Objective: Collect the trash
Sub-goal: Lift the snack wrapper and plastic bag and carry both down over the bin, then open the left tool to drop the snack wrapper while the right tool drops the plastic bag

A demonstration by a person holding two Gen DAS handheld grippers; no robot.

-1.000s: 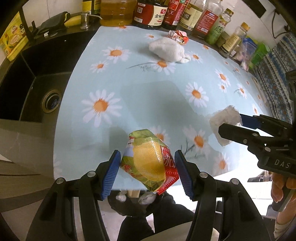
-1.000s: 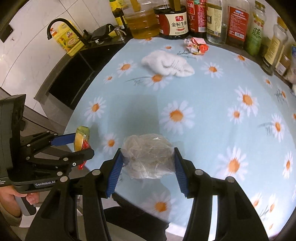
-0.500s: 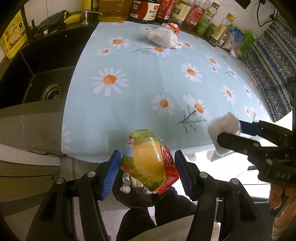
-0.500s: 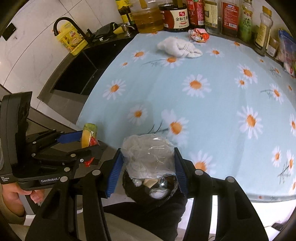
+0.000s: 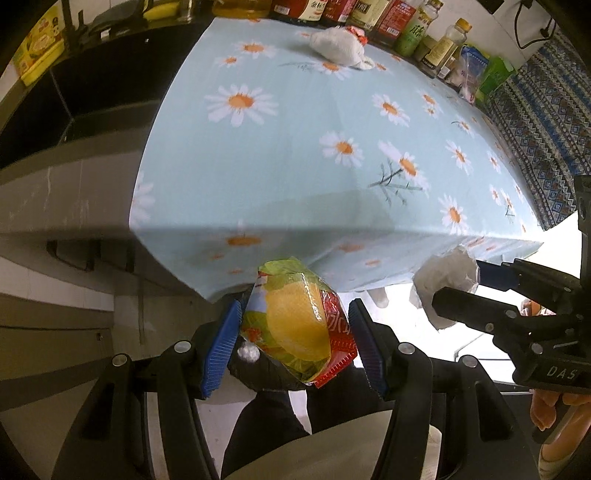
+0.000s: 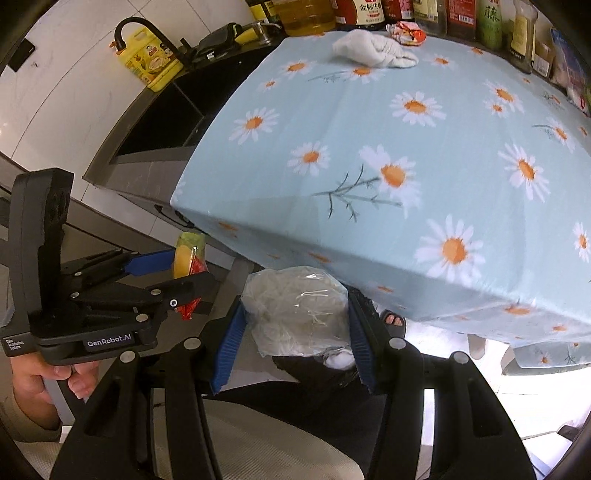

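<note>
The left tool [image 5: 293, 339] grips a yellow-and-red snack wrapper [image 5: 299, 328], and the right tool [image 6: 295, 332] clamps a crumpled clear plastic bag [image 6: 299, 314]; both hang just off the table's [image 6: 406, 147] near edge, above a black bin bag [image 6: 317, 369]

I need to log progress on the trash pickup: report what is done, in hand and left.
Done: nothing shows as binned yet. In hand: the left gripper clamps a snack bag, the right gripper a clear plastic wrapper, both past the table edge over a black bag. Left: the red wrapper by the white cloth.
</note>
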